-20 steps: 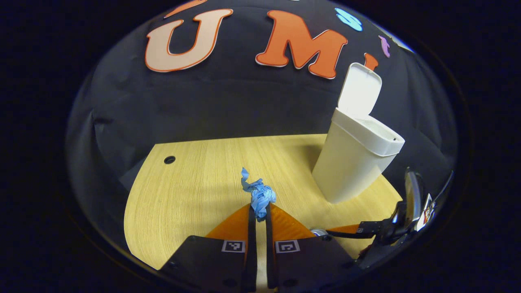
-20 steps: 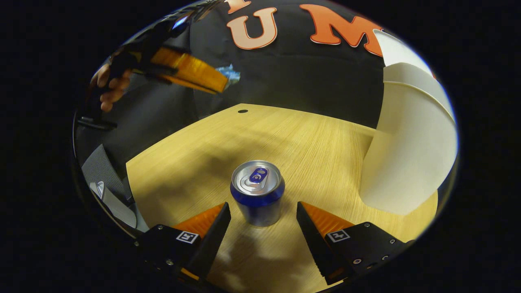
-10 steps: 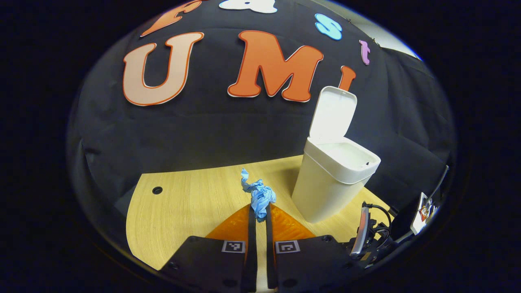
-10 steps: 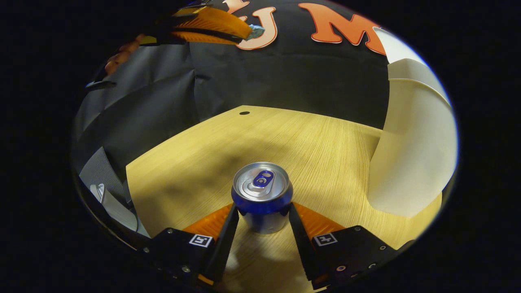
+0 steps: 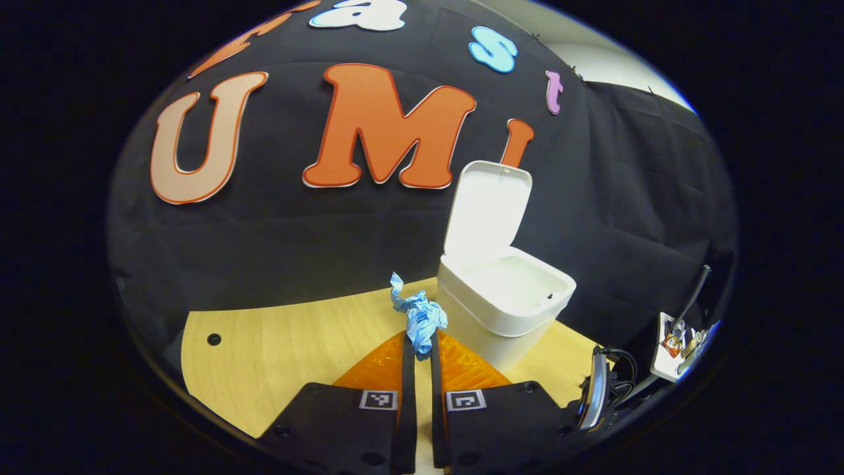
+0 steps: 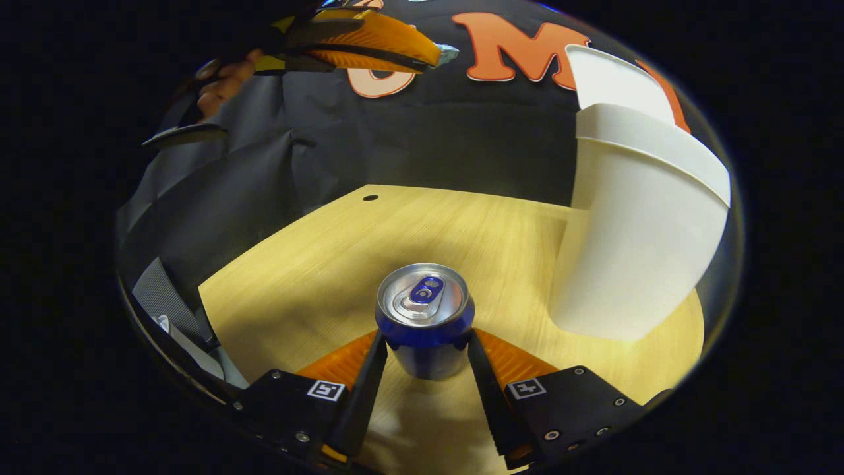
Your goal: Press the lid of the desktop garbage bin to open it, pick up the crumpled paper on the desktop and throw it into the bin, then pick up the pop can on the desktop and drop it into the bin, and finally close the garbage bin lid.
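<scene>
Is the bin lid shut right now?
No, the lid stands upright behind the open mouth of the bin in the left gripper view.

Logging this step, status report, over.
Left gripper shut on crumpled paper, raised short of bin, lid open. Right gripper shut on pop can. Nothing in the way.

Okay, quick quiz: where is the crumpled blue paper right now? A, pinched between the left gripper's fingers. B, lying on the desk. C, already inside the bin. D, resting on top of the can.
A: the crumpled paper sits clamped at the tips of the left gripper, short of the open bin.
</scene>
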`<state>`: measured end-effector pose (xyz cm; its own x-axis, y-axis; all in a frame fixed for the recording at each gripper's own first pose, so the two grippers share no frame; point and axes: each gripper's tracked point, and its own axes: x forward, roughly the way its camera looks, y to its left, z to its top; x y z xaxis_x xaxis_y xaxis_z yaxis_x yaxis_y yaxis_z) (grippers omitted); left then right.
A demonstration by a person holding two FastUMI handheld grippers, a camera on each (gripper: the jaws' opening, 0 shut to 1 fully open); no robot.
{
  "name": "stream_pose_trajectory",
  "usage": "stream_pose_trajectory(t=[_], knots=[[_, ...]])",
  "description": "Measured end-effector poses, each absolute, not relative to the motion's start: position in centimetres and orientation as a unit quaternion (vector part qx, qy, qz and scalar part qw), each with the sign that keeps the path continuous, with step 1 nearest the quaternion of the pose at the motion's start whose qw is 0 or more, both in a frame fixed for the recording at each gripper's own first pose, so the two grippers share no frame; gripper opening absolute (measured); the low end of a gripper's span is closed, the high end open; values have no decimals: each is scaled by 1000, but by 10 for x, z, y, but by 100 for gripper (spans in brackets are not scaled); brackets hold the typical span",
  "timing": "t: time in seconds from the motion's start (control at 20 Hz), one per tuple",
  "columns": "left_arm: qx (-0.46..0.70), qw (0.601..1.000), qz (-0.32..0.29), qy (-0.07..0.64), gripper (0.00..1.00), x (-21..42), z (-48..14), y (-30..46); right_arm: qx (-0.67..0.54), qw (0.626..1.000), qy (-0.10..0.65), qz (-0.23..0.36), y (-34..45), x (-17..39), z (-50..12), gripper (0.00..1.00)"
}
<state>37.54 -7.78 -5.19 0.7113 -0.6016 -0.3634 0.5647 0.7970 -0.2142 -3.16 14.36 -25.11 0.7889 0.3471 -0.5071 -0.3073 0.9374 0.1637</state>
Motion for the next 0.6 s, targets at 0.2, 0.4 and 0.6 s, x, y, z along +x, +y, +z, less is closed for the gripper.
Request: stream_pose_trajectory(t=[0.2,0.4,0.6], knots=[[-44,915,-350,196,13,383,-39,-121,44,951,273,138,122,-47,-239,74],[-51,904,-385,179,13,391,-25,-168,48,955,274,99,90,-60,-232,75],[-56,894,-410,173,13,397,-18,-209,62,958,276,54,54,-75,-230,75]])
